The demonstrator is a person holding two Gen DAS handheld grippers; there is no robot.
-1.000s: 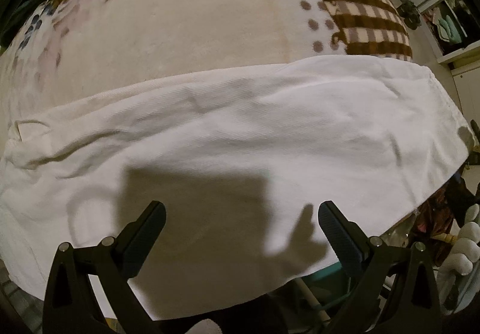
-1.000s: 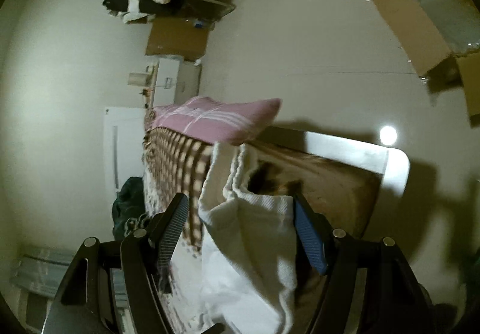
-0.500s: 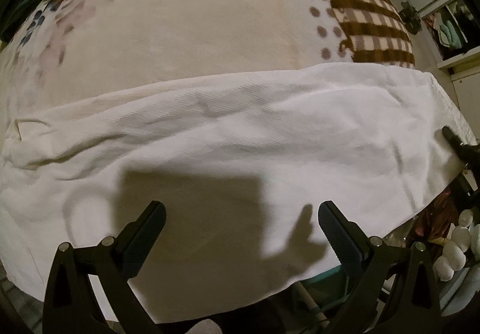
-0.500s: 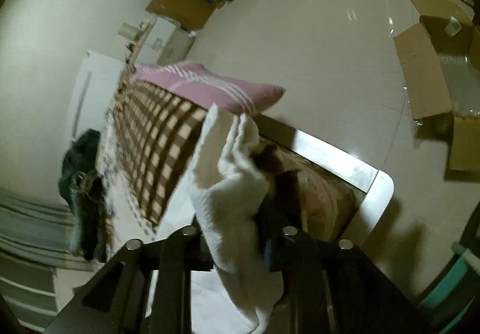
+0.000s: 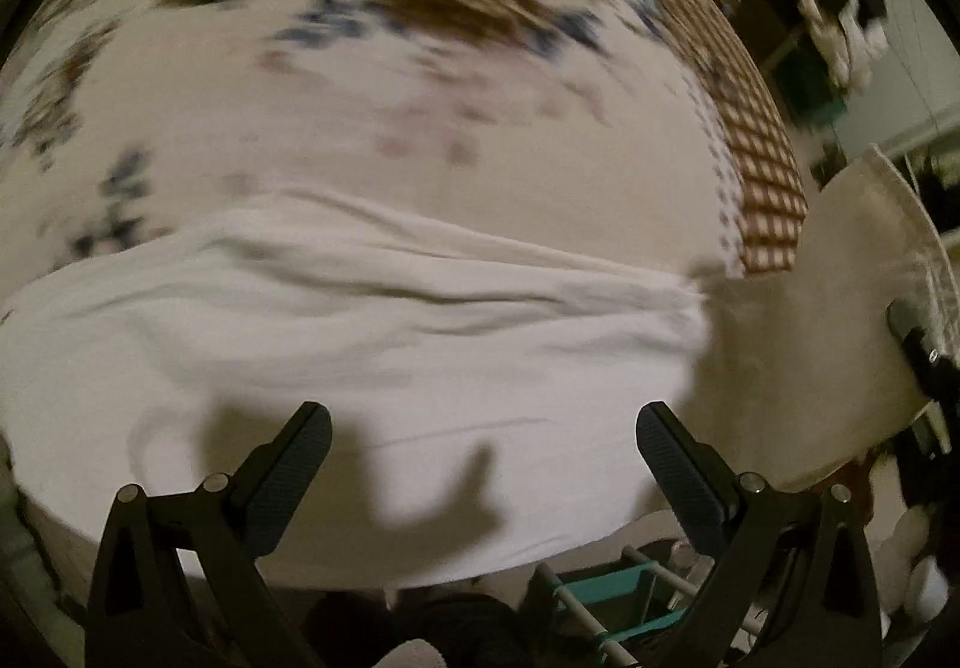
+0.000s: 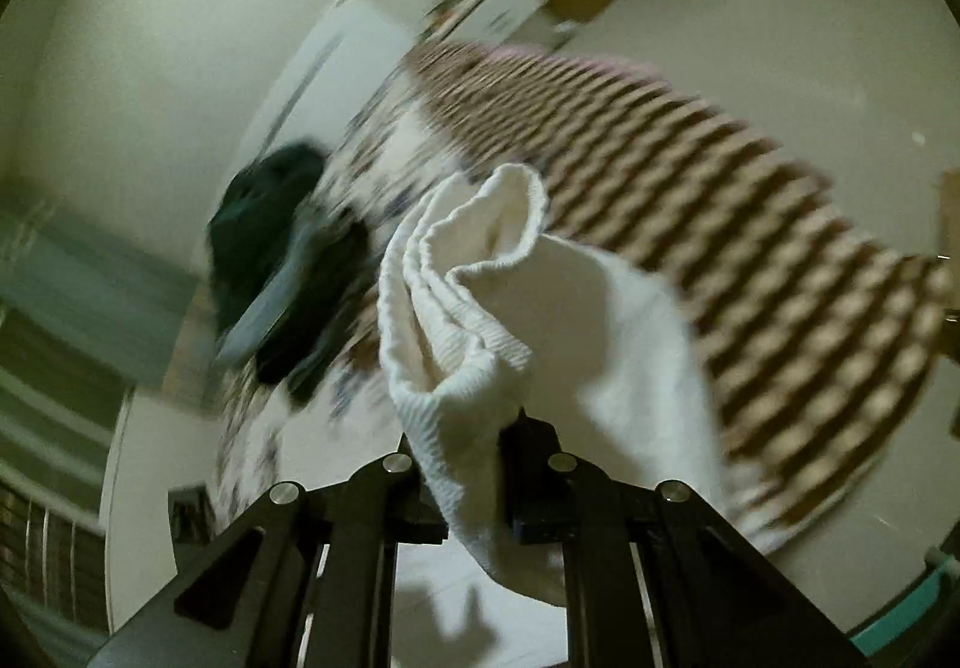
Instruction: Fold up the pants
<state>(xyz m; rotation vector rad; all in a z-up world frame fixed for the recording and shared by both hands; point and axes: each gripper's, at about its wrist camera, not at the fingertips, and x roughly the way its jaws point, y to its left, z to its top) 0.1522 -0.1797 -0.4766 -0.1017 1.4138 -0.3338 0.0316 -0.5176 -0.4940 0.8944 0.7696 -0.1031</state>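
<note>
Pants: white, soft ribbed knit, spread across patterned bedspread, near edge hanging toward camera. Right gripper pressed together on bunched end of fabric, ribbed band puckered above jaws, that end raised off bed. Left gripper spread wide, hovering over flat part, holding nothing. Judgement: light, limp, no stiffness; will sag and drag, not slippery, not fragile. Best hold likely at hem or waistband corners, both layers pinched together, so fold lands square. Dark clothing lies farther up bed.
</note>
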